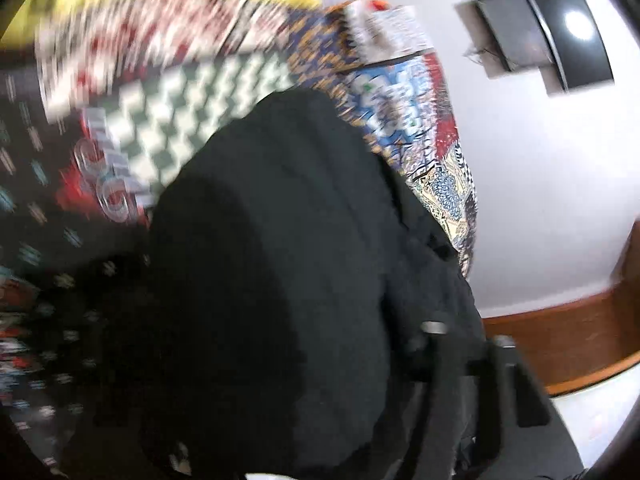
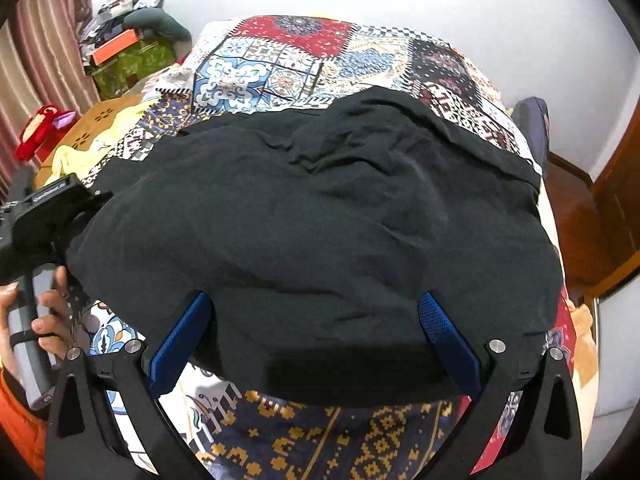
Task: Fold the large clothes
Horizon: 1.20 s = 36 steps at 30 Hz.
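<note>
Jaws of right gripper (image 2: 316, 330) wide apart, straddling near hem of black garment (image 2: 320, 220), not pinching. Left gripper (image 2: 60, 216) at garment's left edge; state unclear. Garment spread on patchwork bedspread (image 2: 280, 64), long axis left-right.

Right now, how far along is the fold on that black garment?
Done: the black garment is spread over the patchwork bedspread, still wrinkled, with no clear fold visible. In hand: the left gripper is at its left edge; whether it grips cannot be told. The right gripper stands open over the near hem. Left: all the folding.
</note>
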Each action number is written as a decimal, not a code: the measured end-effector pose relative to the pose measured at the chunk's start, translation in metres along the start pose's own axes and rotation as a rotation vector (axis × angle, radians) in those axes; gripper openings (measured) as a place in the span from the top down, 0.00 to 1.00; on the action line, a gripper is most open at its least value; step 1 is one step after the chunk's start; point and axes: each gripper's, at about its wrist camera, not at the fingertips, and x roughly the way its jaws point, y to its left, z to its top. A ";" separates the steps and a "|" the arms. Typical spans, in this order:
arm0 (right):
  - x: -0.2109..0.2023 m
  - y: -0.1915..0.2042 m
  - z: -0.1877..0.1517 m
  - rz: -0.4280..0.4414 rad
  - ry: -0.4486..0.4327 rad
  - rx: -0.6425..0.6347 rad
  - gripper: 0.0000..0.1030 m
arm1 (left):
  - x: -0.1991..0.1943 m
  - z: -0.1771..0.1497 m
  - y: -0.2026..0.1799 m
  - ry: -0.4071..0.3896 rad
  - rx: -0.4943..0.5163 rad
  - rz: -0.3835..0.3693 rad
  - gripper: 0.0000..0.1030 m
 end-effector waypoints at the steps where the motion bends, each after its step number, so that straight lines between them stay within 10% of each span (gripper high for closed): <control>1: -0.003 -0.001 0.000 0.001 0.007 0.012 0.00 | -0.009 -0.001 -0.017 -0.025 0.084 0.042 0.68; 19: -0.060 0.069 0.025 0.143 -0.128 0.025 0.00 | -0.178 -0.023 -0.106 -0.462 0.679 0.237 0.77; 27: 0.026 0.120 0.003 0.146 0.062 -0.074 0.00 | -0.152 -0.052 -0.100 -0.432 0.859 0.366 0.77; 36: -0.018 0.063 0.005 0.223 0.022 0.022 0.00 | -0.146 -0.074 -0.136 -0.458 1.014 0.359 0.77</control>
